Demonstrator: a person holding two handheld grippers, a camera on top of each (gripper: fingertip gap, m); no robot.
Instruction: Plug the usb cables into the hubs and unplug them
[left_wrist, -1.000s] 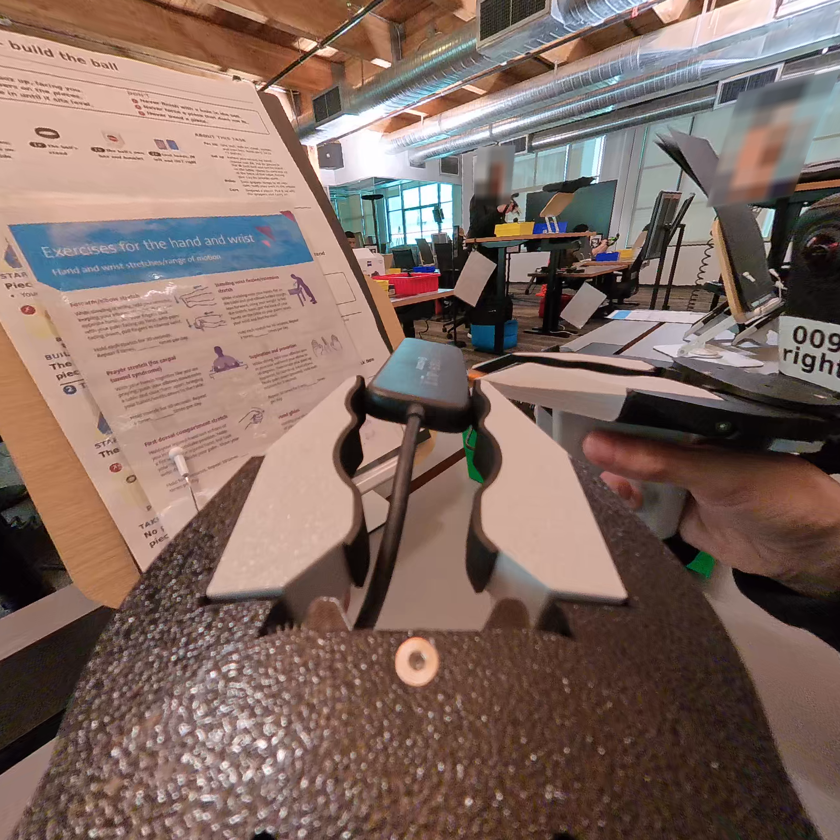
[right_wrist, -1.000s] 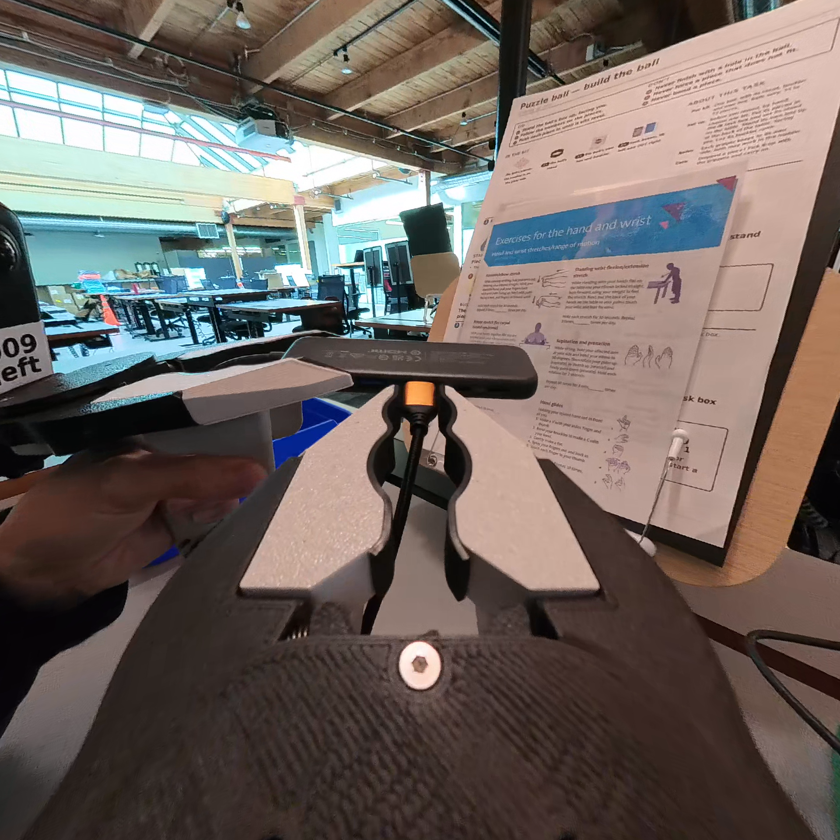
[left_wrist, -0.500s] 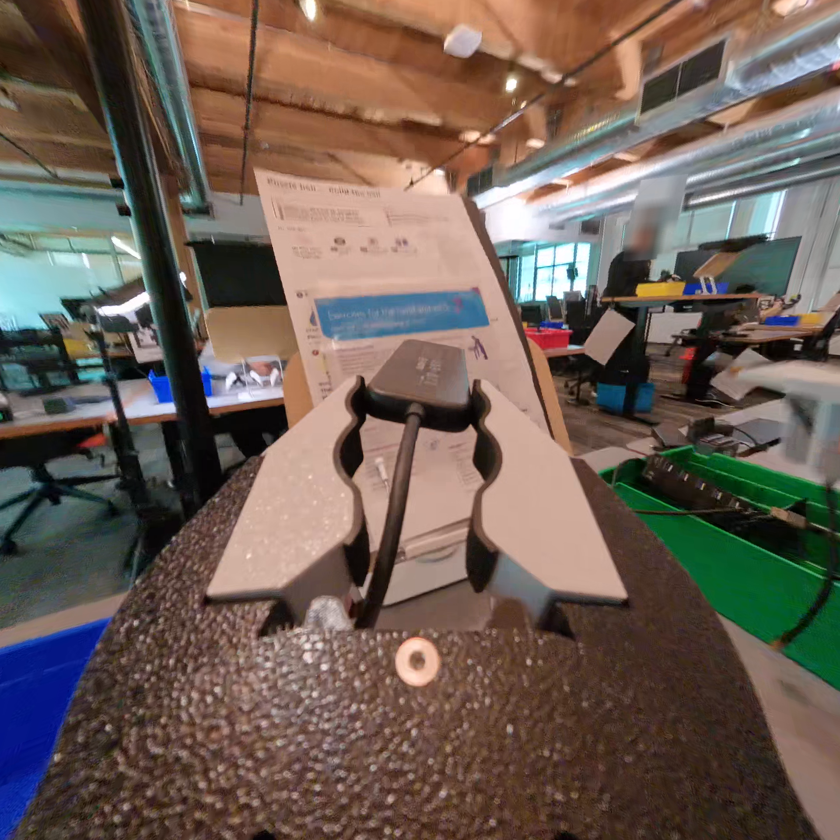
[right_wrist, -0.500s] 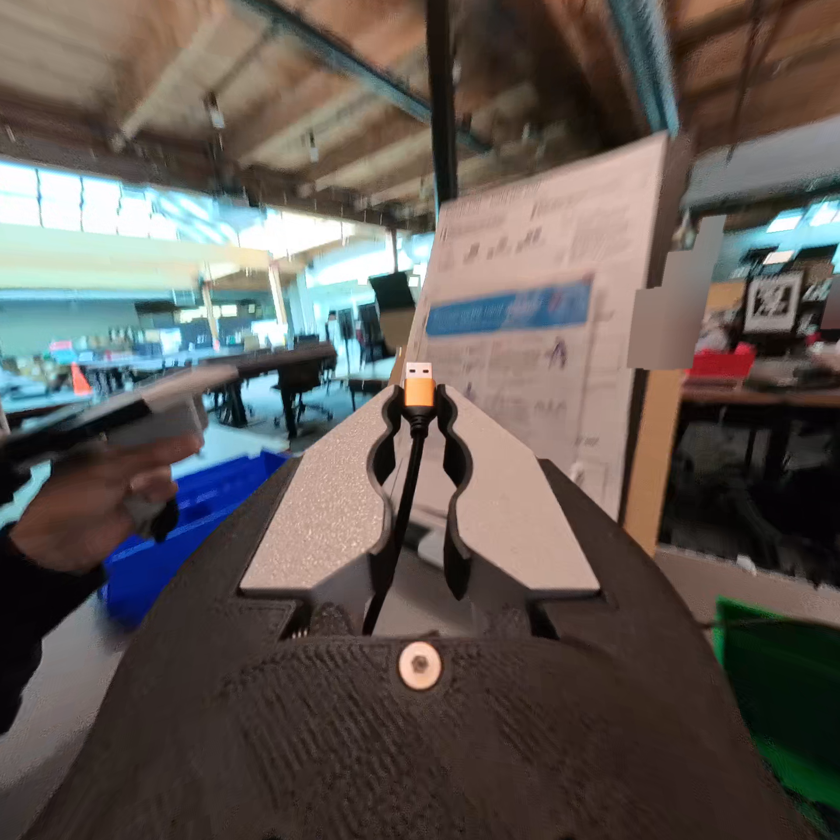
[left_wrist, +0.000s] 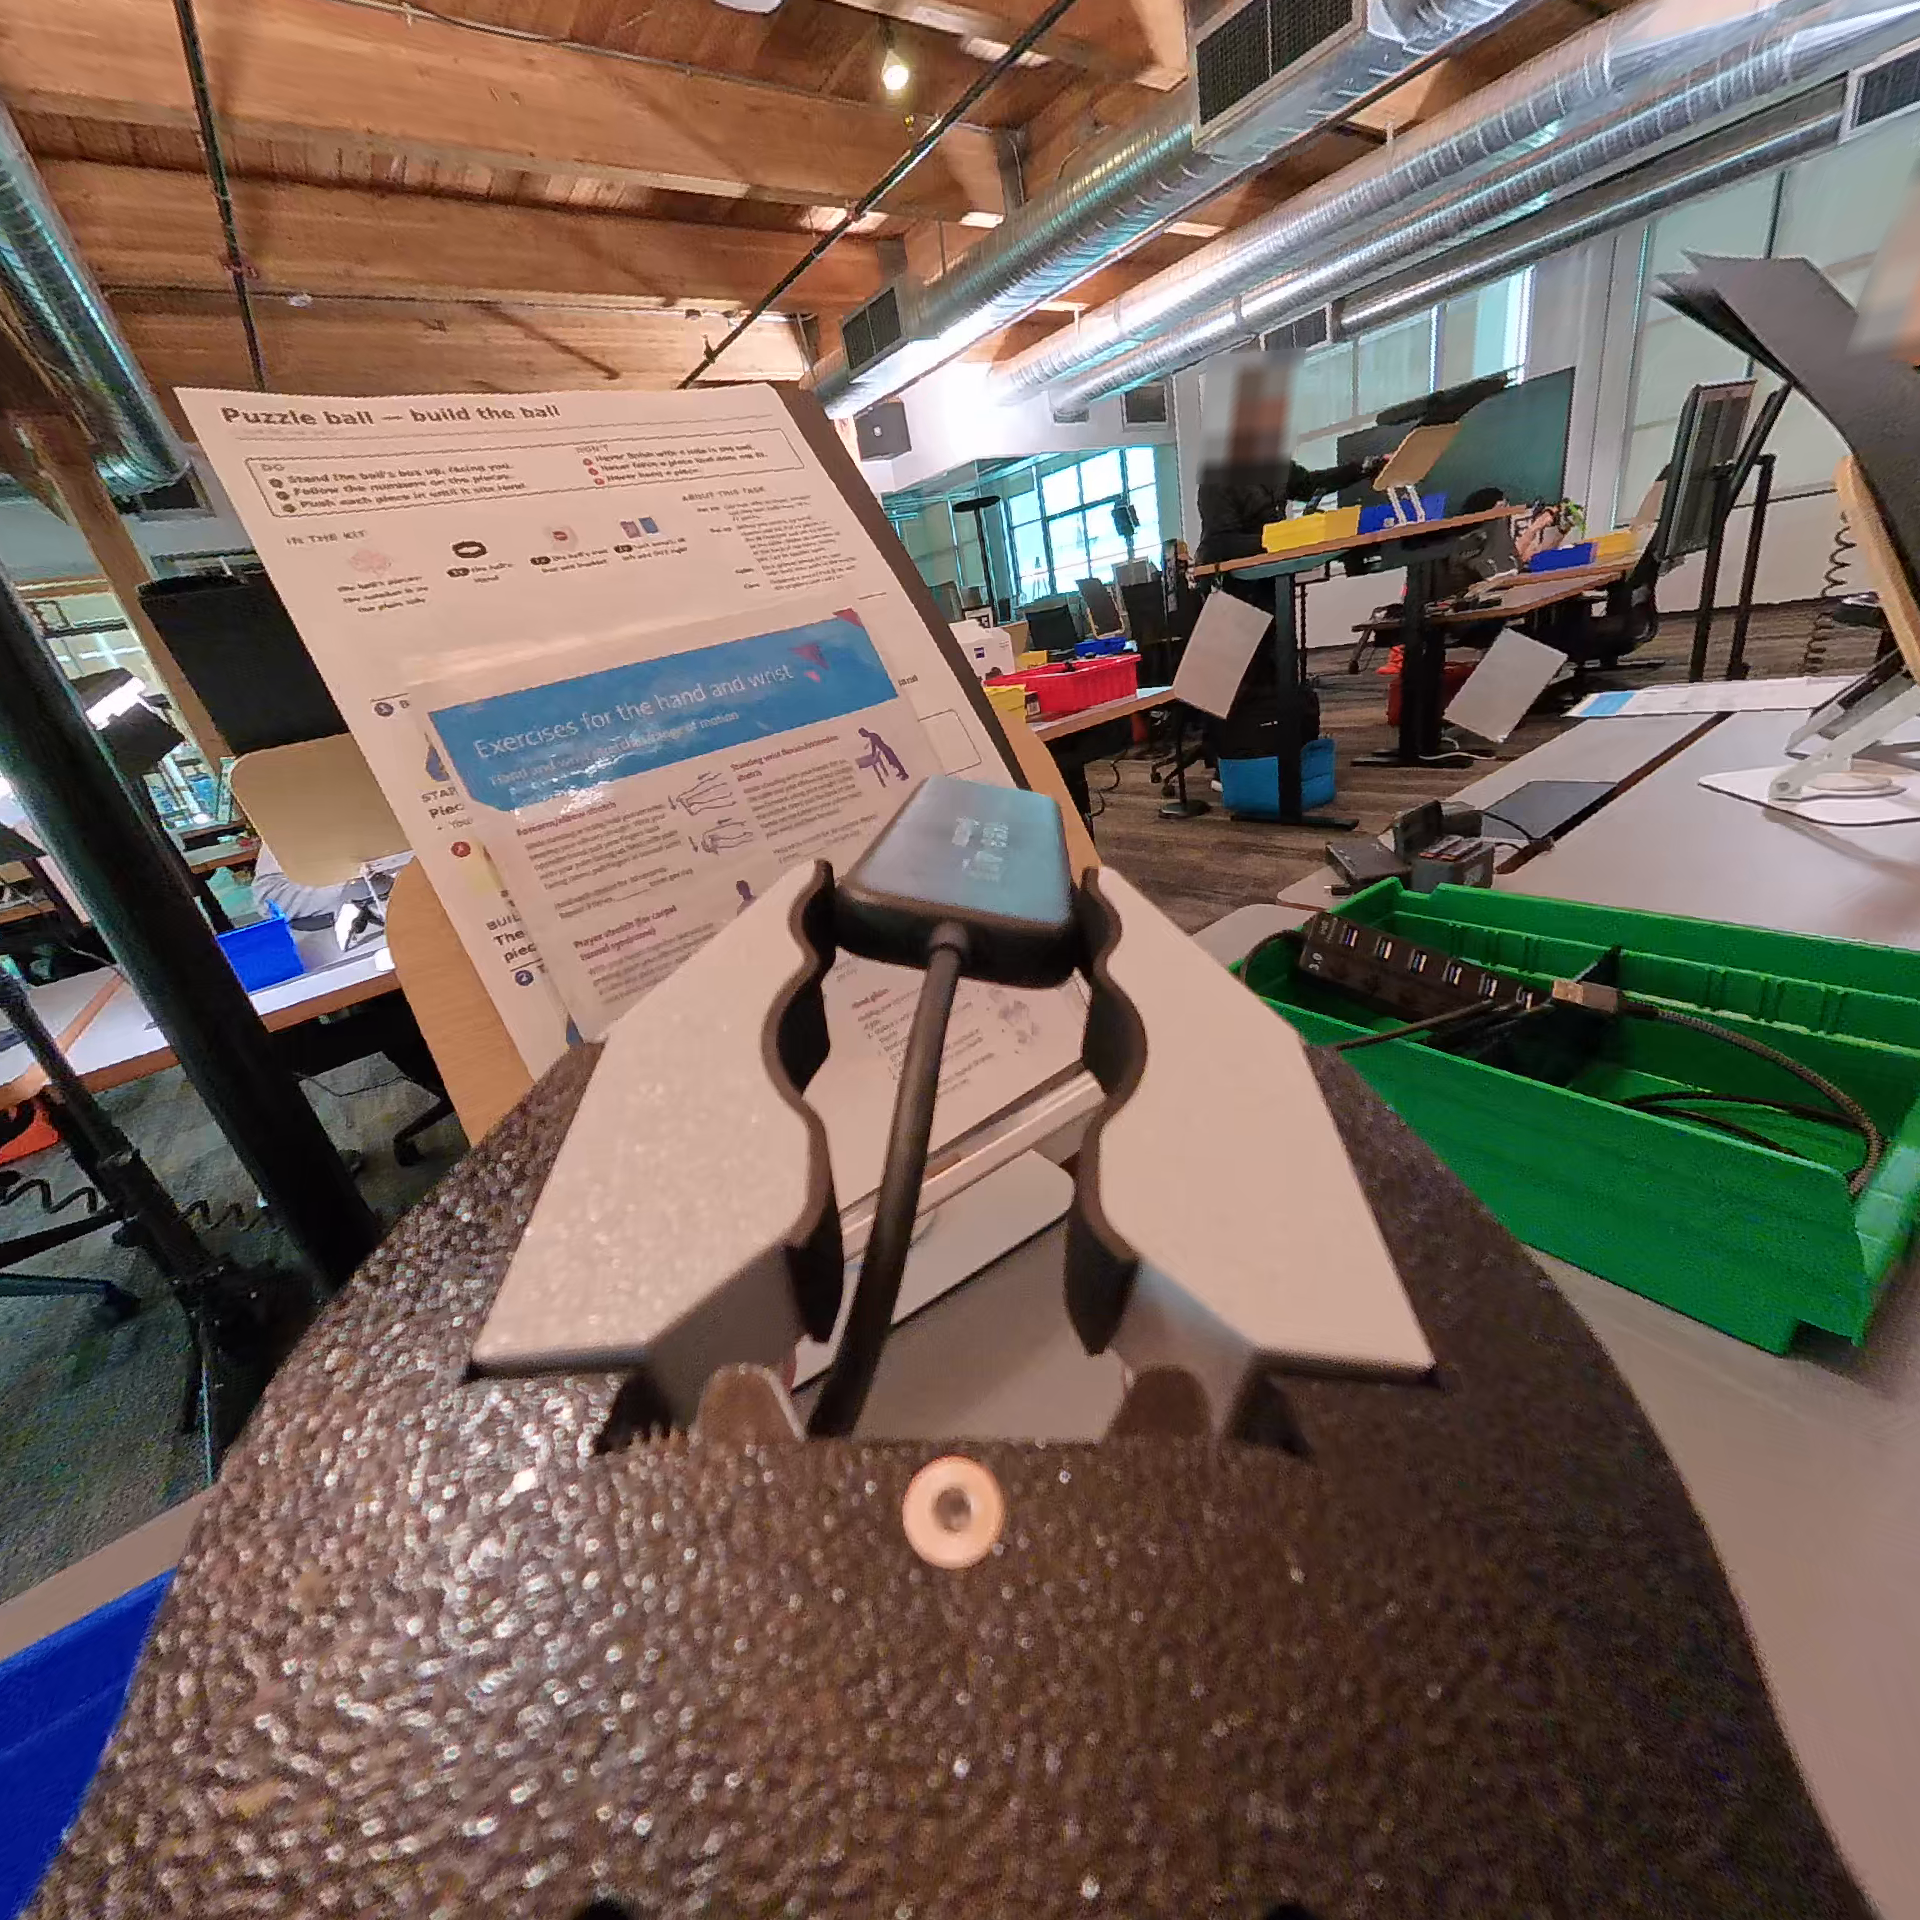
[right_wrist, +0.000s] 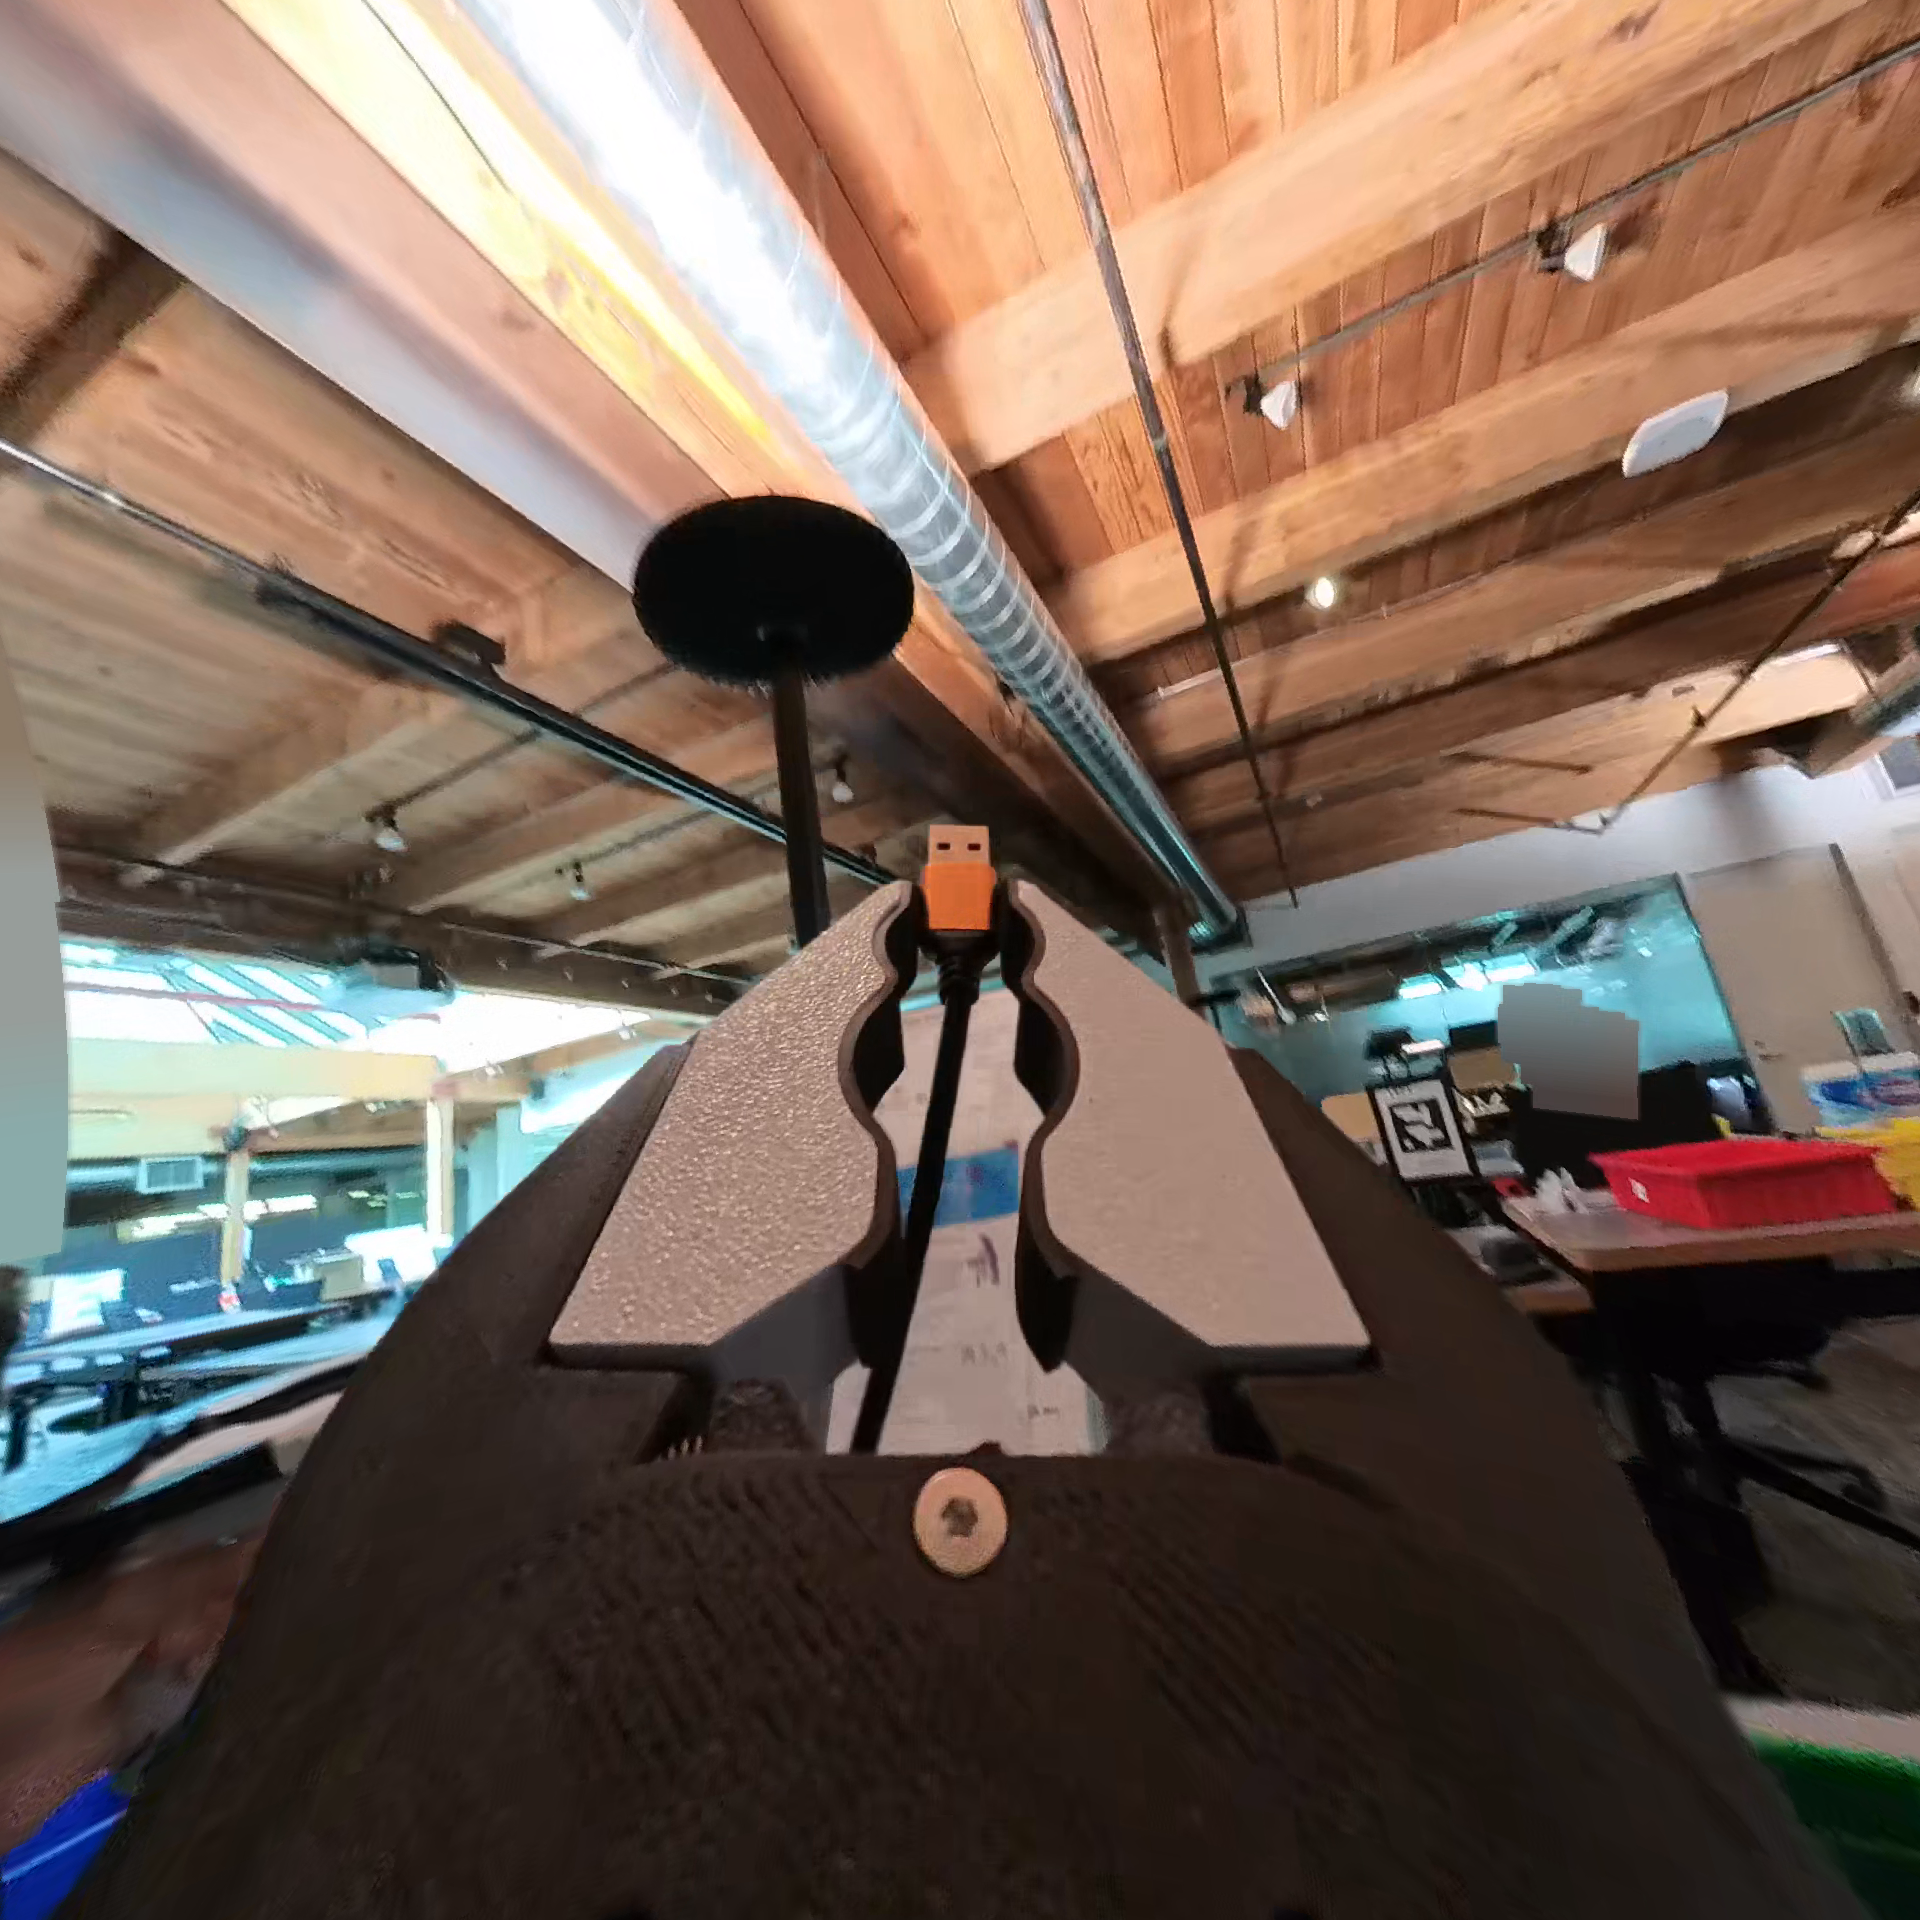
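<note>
My left gripper (left_wrist: 956, 914) is shut on a slim dark grey USB hub (left_wrist: 961, 852), held up in the air with its black lead (left_wrist: 904, 1143) running back between the fingers. My right gripper (right_wrist: 958, 909) is shut on the orange plug of a USB cable (right_wrist: 958, 883). Its metal tip points up toward the ceiling and its black cord (right_wrist: 925, 1195) hangs down between the fingers. The plug is free of the hub. A long black multi-port hub (left_wrist: 1413, 966) with a braided cable (left_wrist: 1766, 1070) plugged in lies in the green bin (left_wrist: 1621, 1195) to the right.
A paper-covered board (left_wrist: 582, 644) stands just behind the held hub. A black pole (left_wrist: 156, 956) rises at the left. A blue bin (left_wrist: 62, 1704) sits at the lower left. A black lamp post (right_wrist: 800, 810) stands ahead of the right gripper, and a red bin (right_wrist: 1745, 1179) on a desk is at its right.
The orange plug was seated in the held hub a second ago. It has come out, and the grippers have parted. My right gripper has tilted up toward the ceiling; my left has swung left.
</note>
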